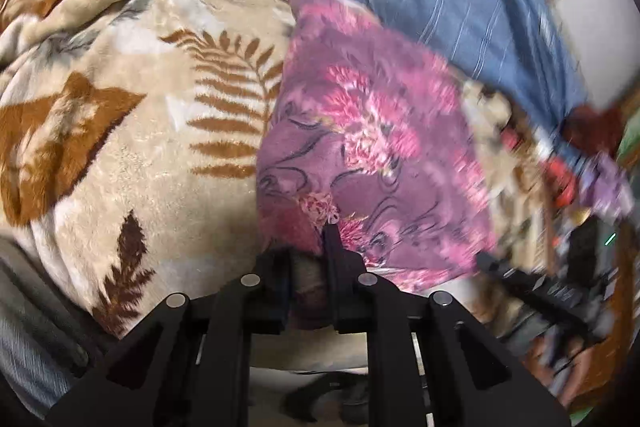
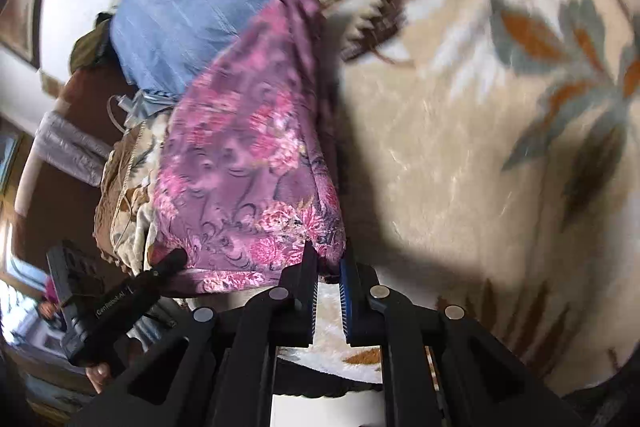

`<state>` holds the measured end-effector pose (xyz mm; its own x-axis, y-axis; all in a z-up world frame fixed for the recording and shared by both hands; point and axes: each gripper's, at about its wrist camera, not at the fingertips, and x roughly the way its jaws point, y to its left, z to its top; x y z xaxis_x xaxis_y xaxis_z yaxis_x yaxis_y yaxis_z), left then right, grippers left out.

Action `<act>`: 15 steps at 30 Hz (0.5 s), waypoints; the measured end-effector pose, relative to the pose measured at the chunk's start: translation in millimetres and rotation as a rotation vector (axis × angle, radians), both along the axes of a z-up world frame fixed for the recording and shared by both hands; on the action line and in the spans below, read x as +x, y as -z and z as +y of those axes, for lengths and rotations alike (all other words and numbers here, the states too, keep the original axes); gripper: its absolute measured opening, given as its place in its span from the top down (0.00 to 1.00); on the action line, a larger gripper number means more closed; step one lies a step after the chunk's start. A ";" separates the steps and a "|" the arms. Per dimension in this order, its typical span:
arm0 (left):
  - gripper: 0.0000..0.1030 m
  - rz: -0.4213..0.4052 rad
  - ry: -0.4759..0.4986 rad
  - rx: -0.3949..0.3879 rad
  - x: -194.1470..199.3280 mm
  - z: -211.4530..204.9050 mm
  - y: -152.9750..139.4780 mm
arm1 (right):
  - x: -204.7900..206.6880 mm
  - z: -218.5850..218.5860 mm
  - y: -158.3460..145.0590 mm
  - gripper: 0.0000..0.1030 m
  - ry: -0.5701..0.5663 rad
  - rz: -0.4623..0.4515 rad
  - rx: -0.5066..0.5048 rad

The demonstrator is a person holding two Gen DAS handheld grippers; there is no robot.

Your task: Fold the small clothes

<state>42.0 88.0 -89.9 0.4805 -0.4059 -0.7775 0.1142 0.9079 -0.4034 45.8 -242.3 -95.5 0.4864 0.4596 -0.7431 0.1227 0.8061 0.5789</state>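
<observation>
Both tools pinch the near hem of the small purple-and-pink floral garment [image 1: 372, 131], the left tool [image 1: 320, 247] at one corner and the right tool [image 2: 328, 259] at the other, apparently to fold it over the beige leaf-patterned fleece blanket [image 1: 140, 107].

One marking is legible: white lettering that appears to read "GenRobot-AI" runs along the black body of the left gripper [image 2: 176, 261], seen in the right wrist view at the lower left. The first letters are small and slightly blurred, so the exact spelling cannot be confirmed. No other text, number, brand or sign is readable in either view.
</observation>
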 end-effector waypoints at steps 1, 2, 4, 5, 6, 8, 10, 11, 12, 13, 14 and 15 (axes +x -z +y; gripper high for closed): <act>0.82 0.006 -0.002 0.005 0.9 0.2 4.0 | 3.1 2.3 5.2 0.91 -0.007 0.015 -0.009; 0.82 0.002 -0.010 -0.005 -0.6 1.8 3.5 | 5.1 4.8 13.2 0.91 -0.011 0.037 -0.016; 0.78 -0.017 -0.022 0.013 -5.9 3.0 -1.3 | 1.8 6.4 14.7 0.90 -0.009 0.031 -0.006; 0.71 -0.034 -0.026 0.048 -9.2 1.5 -2.0 | 0.1 7.6 10.7 0.89 -0.016 0.023 -0.025; 0.63 -0.049 -0.032 0.083 -14.5 -0.5 -2.6 | -0.6 8.1 8.1 0.86 -0.020 0.018 -0.046; 0.59 -0.077 -0.047 0.139 -21.6 -3.0 -4.0 | -2.9 8.6 6.3 0.84 -0.020 0.017 -0.067; 0.59 -0.103 -0.042 0.167 -30.1 -5.7 -10.6 | -5.1 10.3 5.5 0.83 -0.018 0.027 -0.058; 0.58 -0.120 -0.040 0.199 -34.4 -8.4 -14.0 | -8.4 10.3 5.3 0.82 -0.015 0.039 -0.041; 0.54 -0.133 -0.035 0.230 -39.6 -10.6 -16.4 | -10.9 9.2 5.6 0.79 -0.017 0.044 -0.039; 0.53 -0.142 -0.028 0.265 -44.5 -13.3 -18.3 | -14.1 8.6 5.3 0.73 -0.017 0.049 -0.049; 0.53 -0.149 -0.024 0.298 -48.4 -14.8 -19.4 | -19.0 9.7 2.9 0.70 -0.013 0.055 -0.071; 0.52 -0.161 -0.023 0.331 -53.4 -16.7 -21.7 | -23.8 8.0 2.2 0.65 -0.013 0.056 -0.080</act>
